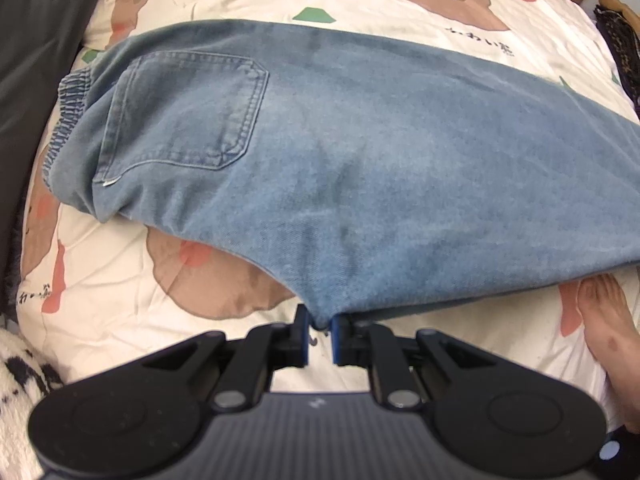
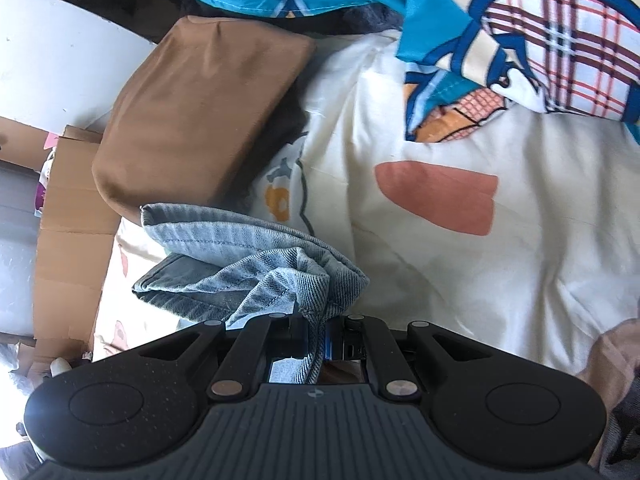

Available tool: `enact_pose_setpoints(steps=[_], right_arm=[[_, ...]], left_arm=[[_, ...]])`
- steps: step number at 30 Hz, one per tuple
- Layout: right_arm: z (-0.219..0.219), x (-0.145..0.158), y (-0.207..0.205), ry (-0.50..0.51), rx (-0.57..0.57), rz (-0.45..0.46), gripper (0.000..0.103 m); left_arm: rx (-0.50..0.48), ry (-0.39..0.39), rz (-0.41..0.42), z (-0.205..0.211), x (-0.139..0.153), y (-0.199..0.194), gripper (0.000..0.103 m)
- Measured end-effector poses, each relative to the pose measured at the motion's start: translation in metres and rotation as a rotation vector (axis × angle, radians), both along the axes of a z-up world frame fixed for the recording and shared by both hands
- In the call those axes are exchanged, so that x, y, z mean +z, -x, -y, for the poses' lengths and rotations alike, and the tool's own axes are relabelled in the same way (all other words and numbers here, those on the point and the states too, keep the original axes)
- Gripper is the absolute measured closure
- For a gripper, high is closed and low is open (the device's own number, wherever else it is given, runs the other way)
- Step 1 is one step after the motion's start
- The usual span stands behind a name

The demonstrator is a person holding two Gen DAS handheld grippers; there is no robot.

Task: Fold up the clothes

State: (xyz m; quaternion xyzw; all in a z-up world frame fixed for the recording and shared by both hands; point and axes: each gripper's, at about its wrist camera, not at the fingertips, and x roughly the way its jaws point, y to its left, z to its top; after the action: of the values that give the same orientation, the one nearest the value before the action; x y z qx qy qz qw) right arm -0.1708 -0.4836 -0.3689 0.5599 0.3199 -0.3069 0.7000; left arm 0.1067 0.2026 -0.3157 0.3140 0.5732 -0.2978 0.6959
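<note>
The blue jeans (image 1: 340, 168) are soft, faded denim with neat stitched lines. They lie folded lengthwise across the bed, with a square back pocket (image 1: 184, 112) facing up and a crinkly stretchy waistband (image 1: 66, 108) at the left end. The left hand-held gripper (image 1: 320, 338) has its blue pads pinched tight on the near edge of the jeans, at the crotch corner. In the right wrist view, the leg ends (image 2: 256, 268) are bunched in thick folds with the pale inside of the cloth showing. The right hand-held gripper (image 2: 316, 336) is clamped tight on that bunch, and a strip of denim runs down between its fingers.

Under the jeans is a puffy cream quilt (image 1: 120, 300) with brown bears and pink spots. A bare foot (image 1: 608, 332) rests on the quilt, just beside the jeans' near edge. A smooth brown pillow (image 2: 200, 116) sits close behind the leg ends. A bright blue printed cloth (image 2: 500, 40) lies farther back, and a cardboard box (image 2: 68, 232) stands beside the bed
</note>
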Motion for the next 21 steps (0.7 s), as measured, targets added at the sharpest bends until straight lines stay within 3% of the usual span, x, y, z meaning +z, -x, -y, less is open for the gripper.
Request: enact_pose_setpoints(steps=[10, 21], right_arm=[[-0.003, -0.010, 0.033, -0.029, -0.022, -0.059, 0.097], [0.003, -0.032, 0.030, -0.063, -0.064, -0.127, 0.092]], left_arm=[[-0.034, -0.015, -0.018, -0.006, -0.007, 0.012, 0.093], [-0.015, -0.065, -0.085, -0.002, -0.047, -0.001, 0.090]])
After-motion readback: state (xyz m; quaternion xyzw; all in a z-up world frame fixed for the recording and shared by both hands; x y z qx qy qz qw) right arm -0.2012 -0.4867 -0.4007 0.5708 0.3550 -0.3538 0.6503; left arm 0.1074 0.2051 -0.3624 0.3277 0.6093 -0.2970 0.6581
